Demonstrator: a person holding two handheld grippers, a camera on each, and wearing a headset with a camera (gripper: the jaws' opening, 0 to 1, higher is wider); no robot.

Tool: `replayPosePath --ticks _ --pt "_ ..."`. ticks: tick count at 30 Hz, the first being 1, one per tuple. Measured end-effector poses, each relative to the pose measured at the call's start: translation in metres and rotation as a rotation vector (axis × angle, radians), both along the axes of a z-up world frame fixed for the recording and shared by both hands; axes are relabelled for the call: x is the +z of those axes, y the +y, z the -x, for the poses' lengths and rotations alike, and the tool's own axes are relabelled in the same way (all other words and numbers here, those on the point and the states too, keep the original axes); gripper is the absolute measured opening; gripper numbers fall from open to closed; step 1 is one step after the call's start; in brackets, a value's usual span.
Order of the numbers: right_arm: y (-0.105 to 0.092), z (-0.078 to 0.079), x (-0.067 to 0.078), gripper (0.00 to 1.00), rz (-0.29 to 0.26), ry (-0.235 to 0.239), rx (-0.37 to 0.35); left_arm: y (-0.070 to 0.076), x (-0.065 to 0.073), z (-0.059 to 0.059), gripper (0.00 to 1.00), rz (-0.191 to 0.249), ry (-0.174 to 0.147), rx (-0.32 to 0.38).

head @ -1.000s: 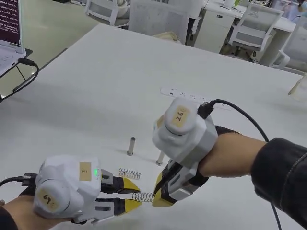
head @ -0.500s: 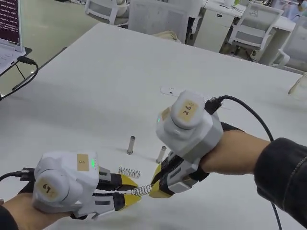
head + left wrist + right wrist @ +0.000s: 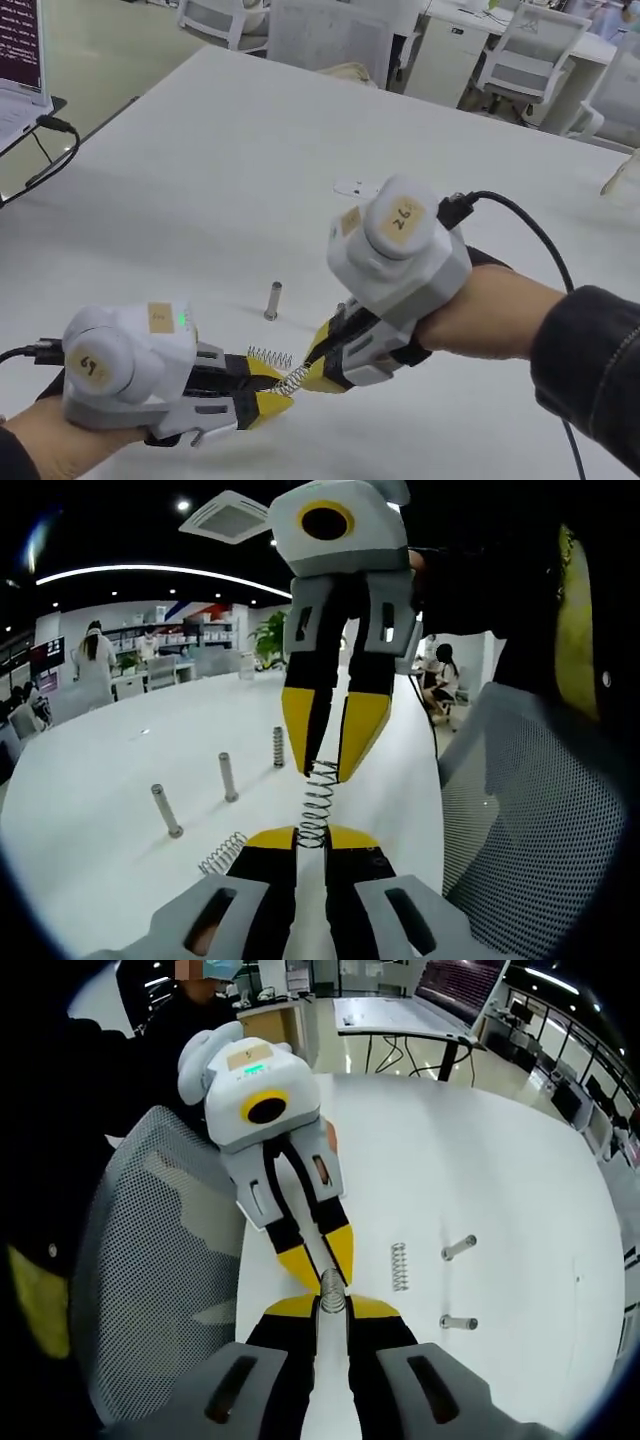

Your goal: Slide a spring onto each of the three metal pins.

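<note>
Looks like this one's barely getting going: the left hand-held gripper [image 3: 270, 400] and right hand-held gripper [image 3: 312, 372] are each pinching an end of one spring [image 3: 293, 380] over the surface [image 3: 200, 180], a second spring [image 3: 268, 357] is lying nearby, and at least two pins [image 3: 229, 777] are standing bare.

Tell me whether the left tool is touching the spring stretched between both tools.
Touching. The left gripper view shows the spring pinched at its near end between the left tool's yellow tips.
</note>
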State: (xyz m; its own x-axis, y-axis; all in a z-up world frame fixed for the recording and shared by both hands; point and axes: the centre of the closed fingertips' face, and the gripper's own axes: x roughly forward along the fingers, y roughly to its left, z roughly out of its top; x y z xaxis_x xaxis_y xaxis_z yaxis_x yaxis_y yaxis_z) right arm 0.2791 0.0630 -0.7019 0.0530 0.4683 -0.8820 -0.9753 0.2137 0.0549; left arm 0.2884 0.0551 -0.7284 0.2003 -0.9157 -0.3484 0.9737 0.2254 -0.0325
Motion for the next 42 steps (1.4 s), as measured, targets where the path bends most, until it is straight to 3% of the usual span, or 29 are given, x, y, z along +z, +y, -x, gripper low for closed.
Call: replayPosePath --ticks 18,42 --pt "0.0048 -0.0003 -0.0041 0.08 0.002 0.003 0.029 0.0004 -0.0032 0.0036 0.02 -0.021 0.013 -0.008" --pt "0.0067 -0.0029 -0.0063 0.08 -0.014 0.002 0.022 0.0014 -0.0014 -0.0008 0.02 0.02 0.052 0.021"
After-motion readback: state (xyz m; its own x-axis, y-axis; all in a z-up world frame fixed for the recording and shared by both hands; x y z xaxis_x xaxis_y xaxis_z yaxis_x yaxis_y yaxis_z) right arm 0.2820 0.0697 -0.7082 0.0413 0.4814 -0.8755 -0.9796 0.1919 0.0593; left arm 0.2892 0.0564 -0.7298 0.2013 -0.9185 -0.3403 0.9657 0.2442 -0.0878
